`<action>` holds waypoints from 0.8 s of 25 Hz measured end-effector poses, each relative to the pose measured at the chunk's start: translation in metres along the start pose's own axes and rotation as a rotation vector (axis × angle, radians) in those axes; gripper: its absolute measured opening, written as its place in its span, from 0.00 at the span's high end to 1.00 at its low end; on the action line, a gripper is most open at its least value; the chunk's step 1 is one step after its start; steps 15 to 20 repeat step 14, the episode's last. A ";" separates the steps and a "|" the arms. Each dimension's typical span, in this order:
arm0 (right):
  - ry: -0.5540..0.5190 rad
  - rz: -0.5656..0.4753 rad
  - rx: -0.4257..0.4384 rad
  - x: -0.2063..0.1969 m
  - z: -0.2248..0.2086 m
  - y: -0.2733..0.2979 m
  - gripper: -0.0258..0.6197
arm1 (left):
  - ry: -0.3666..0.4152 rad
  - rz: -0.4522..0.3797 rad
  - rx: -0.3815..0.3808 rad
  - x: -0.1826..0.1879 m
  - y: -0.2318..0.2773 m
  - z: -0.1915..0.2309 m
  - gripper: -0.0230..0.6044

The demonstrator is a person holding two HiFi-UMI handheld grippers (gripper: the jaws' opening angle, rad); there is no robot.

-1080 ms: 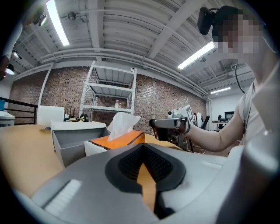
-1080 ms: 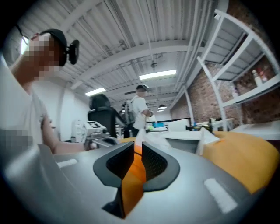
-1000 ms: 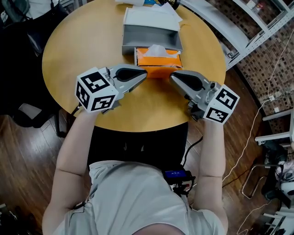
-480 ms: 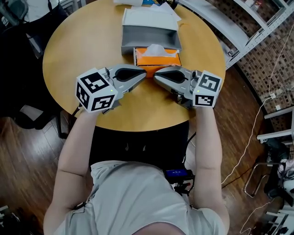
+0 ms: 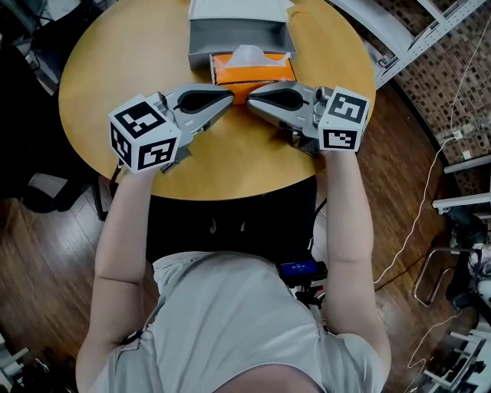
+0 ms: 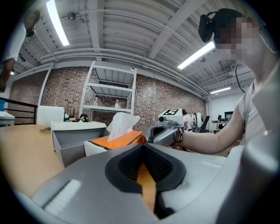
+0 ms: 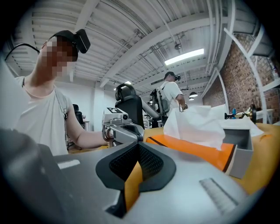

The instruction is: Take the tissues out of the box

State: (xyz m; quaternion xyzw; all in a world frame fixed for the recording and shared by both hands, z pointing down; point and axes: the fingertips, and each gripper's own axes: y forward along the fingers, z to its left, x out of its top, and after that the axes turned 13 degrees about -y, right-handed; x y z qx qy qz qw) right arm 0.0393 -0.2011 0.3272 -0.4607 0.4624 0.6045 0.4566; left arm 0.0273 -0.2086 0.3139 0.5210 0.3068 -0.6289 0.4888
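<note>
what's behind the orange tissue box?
A grey bin, open on top, close behind the box. The box and its tissue cover much of its front wall. Something white lies beyond, cropped.

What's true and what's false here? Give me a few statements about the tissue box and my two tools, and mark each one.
1. A white tissue sticks up out of the orange tissue box. True.
2. The right tool is clamped on the tissue. False: nothing is between its jaws, and its tip sits in front of the box.
3. The box stands on the floor. False: it stands on the round wooden table, in front of a grey tray.
4. Both the left tool and the right tool have their jaws shut. True.
</note>
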 end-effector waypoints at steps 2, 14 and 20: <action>0.001 0.000 0.000 0.000 0.001 0.000 0.96 | -0.001 -0.001 0.001 -0.001 0.000 -0.001 0.96; 0.008 -0.001 -0.003 -0.004 0.003 0.000 0.96 | -0.007 0.003 -0.002 -0.005 0.001 0.000 0.96; 0.008 -0.001 -0.003 -0.004 0.003 0.000 0.96 | -0.007 0.003 -0.002 -0.005 0.001 0.000 0.96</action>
